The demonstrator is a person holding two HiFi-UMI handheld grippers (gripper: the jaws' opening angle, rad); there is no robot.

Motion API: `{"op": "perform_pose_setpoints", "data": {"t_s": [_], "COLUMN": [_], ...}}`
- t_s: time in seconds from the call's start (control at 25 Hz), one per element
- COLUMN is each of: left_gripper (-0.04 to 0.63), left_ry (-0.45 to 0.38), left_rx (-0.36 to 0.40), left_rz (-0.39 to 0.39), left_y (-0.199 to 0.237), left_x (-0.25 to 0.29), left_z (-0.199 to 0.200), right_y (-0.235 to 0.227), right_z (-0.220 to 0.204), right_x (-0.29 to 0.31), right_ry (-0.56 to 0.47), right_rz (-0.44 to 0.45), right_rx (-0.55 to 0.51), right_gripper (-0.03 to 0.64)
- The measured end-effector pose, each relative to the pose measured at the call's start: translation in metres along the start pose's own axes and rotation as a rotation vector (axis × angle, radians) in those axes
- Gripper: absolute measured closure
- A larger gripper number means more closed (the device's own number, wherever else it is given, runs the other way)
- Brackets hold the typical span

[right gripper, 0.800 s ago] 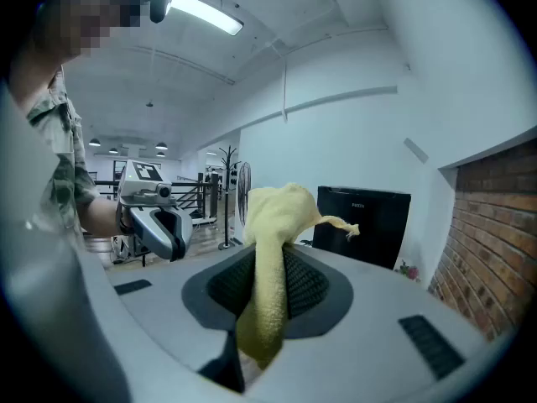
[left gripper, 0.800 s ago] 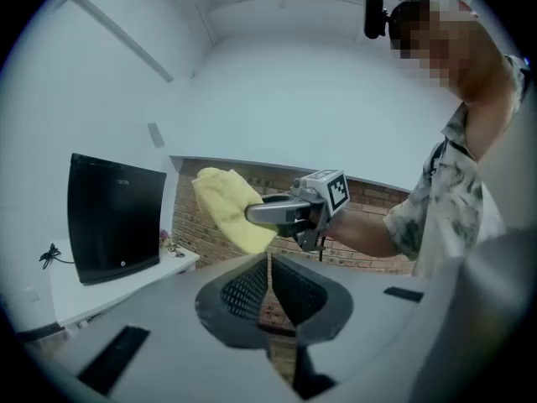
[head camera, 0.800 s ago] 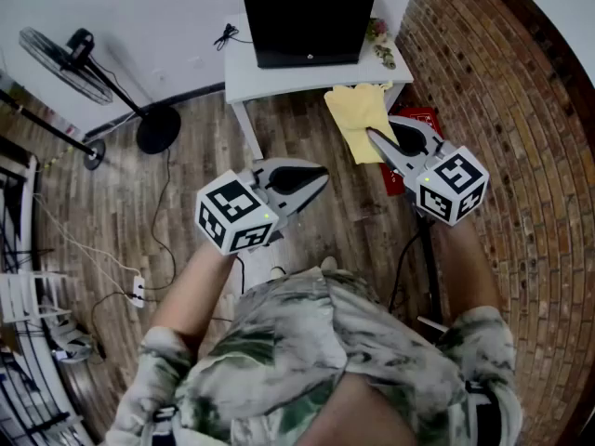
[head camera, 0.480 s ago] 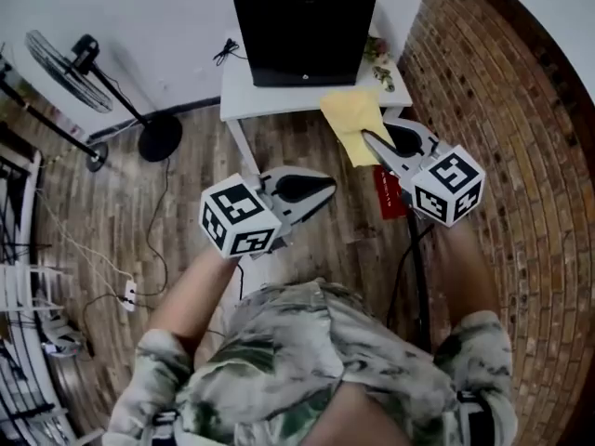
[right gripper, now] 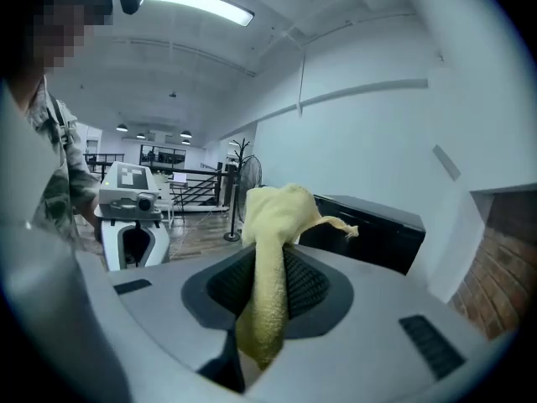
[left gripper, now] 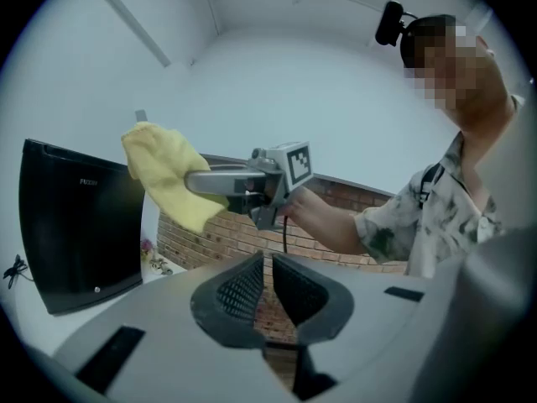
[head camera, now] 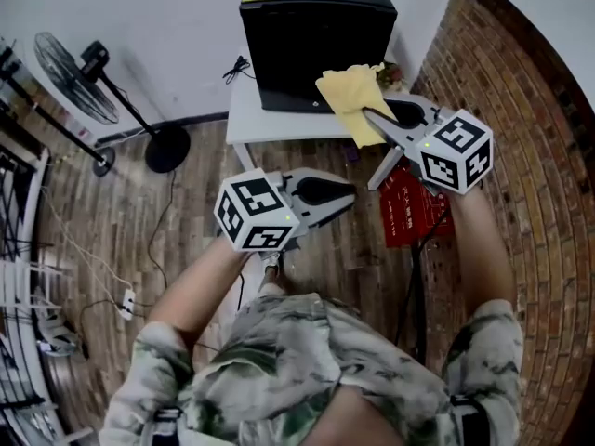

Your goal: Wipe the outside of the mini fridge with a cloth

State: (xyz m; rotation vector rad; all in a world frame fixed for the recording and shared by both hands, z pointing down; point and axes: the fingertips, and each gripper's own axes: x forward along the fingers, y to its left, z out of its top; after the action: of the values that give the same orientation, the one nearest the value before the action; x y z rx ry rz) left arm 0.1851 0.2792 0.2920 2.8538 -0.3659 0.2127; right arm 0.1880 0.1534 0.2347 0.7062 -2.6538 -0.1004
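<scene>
White table [head camera: 244, 119] at the frame's top carried the mini fridge [head camera: 316, 35]; the right gripper [head camera: 370, 116] clamped the yellow cloth [head camera: 351, 96] before it, while the left gripper [head camera: 348, 199] sat closed, empty, mid-frame.

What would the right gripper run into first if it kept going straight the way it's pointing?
The right gripper's yellow cloth would likely touch the black mini fridge first, though depth is unclear.

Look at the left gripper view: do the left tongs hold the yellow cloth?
No: the left tongs are empty; the right tongs grip the yellow cloth.
</scene>
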Motion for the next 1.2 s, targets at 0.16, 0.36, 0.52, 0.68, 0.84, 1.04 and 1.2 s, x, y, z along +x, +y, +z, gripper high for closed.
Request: {"op": "perform_pose_setpoints", "data": {"t_s": [0.16,0.36,0.52,0.68,0.84,1.04,1.2], "left_gripper": [0.557,0.557,0.555,0.555,0.555,0.555,0.555], "left_ry": [-0.006,-0.002,0.012,0.026,0.008,0.0,-0.009], "left_rx": [0.038,0.084,0.127,0.135,0.13,0.125,0.124], "left_rz": [-0.052,-0.11,-0.151,-0.166,-0.163,-0.144,-0.141], "left_y": [0.05,0.12,0.165,0.205,0.235,0.264,0.28], "left_x": [-0.005,-0.021,-0.037,-0.053,-0.06,-0.06,-0.052], "left_z": [0.021,0.055,0.074,0.077,0.085,0.094,0.102], "right_y": [-0.05,-0.112,-0.152,-0.179,-0.202,-0.234,-0.266], "right_z": [0.045,0.101,0.132,0.144,0.15,0.151,0.138], "right_x": [0.047,0.12,0.183,0.239,0.287,0.336,0.351], "right_ry": [0.029,0.081,0.133,0.178,0.231,0.296,0.362], "right_rz": [-0.022,-0.051,-0.077,-0.082,-0.066,-0.048,-0.052], "right_rx": [-0.075,-0.137,-0.183,-0.193,-0.189,-0.195,-0.184], "right_gripper": [0.523,0.523,0.523,0.523,0.523,0.523,0.523]}}
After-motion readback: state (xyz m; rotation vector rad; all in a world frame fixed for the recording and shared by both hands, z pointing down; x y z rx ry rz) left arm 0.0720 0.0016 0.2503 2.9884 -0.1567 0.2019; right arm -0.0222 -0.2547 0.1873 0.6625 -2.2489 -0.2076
